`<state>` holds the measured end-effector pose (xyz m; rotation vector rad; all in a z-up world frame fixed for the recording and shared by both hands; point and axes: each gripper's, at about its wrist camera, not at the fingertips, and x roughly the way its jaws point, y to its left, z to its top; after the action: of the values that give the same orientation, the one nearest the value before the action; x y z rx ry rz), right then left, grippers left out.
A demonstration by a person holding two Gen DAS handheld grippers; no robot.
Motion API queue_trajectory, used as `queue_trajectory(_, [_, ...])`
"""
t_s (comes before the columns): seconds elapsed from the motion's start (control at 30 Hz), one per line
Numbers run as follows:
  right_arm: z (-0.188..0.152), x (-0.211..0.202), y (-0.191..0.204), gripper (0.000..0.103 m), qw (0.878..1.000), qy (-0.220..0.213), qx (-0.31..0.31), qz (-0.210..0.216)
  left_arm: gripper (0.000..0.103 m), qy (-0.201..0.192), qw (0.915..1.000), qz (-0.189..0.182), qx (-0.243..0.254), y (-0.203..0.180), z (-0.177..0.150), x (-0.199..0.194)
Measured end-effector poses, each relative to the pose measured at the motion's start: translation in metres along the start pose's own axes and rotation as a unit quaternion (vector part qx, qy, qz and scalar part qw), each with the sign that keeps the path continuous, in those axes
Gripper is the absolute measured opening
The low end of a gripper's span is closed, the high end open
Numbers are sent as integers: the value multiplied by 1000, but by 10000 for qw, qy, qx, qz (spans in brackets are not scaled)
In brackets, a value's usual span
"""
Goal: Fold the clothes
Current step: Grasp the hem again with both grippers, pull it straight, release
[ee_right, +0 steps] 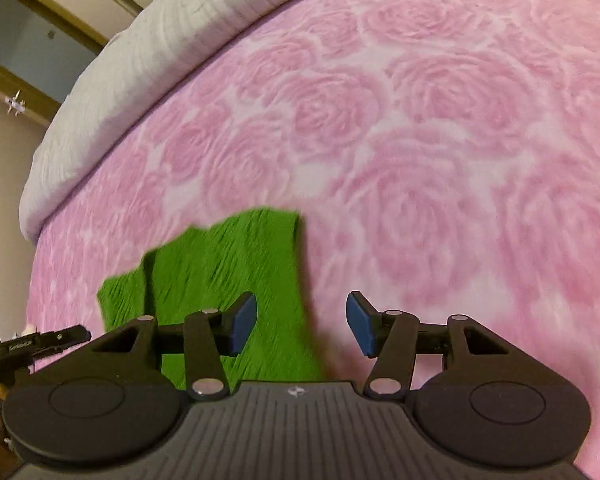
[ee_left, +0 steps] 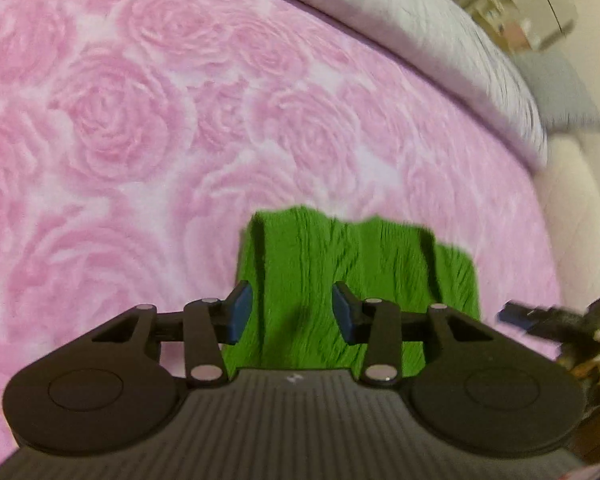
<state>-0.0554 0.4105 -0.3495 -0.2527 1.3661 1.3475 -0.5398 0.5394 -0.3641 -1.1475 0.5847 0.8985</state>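
- Left gripper (ee_left: 292, 312): jaws spread apart, gripping nothing, blue pads (ee_left: 241, 312) poised over the near part of the green garment (ee_left: 340, 264); contact cannot be told
- Right gripper (ee_right: 302, 322): jaws released wide, empty, one pad over the garment's right edge, the other over bare pink cover
- The green garment (ee_right: 220, 276), folded into a compact ribbed block, lies flat on the bed near its front edge
- Pink rose-patterned bedspread (ee_left: 140, 120) stretches beyond it
- Farthest, a white quilted blanket (ee_right: 160, 40) lies along the bed's far side
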Motion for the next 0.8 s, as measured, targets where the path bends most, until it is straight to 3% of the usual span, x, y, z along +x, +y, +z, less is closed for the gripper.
queue_trajectory(0.13, [18, 29, -19, 54, 9984, 72, 416, 365, 40, -81, 9991, -176, -379, 14, 9, 13])
queue_trajectory(0.23, [27, 48, -23, 55, 9955, 173, 620, 689, 35, -40, 9957, -616, -689, 20, 14, 25])
queue_trajectory(0.27, [29, 51, -20, 49, 9954, 198, 570, 744, 29, 25, 9948, -700, -734, 20, 16, 29])
queue_trajectory(0.3, [31, 54, -17, 29, 9953, 216, 485, 810, 12, 92, 9943, -780, -727, 20, 18, 32])
queue_trajectory(0.37, [35, 58, -8, 9, 9958, 245, 267, 843, 5, 87, 9940, -886, -629, 18, 21, 31])
queue_trajectory(0.43, [39, 53, 4, 6, 9965, 166, -91, 820, 4, -159, 9951, -965, -133, 7, 33, 13])
queue_trajectory(0.5, [44, 39, 16, 6, 9946, -55, -523, 897, 4, -357, 9941, -892, 493, -3, 50, -8])
queue_trajectory(0.6, [50, 26, 20, 5, 9927, -352, -783, 844, 4, -444, 9906, -222, 1271, -6, 69, -11])
queue_trajectory(0.67, [51, 30, 17, 4, 9941, -460, -730, 662, 5, -301, 9902, 146, 1355, 1, 72, 12])
queue_trajectory(0.77, [47, 57, 9, 5, 9978, -248, -362, 497, 6, -59, 9868, 689, 1467, 11, 56, 56])
queue_trajectory(0.8, [46, 65, 8, 13, 9985, -157, -318, 428, 6, -161, 9871, 710, 1426, 10, 54, 56])
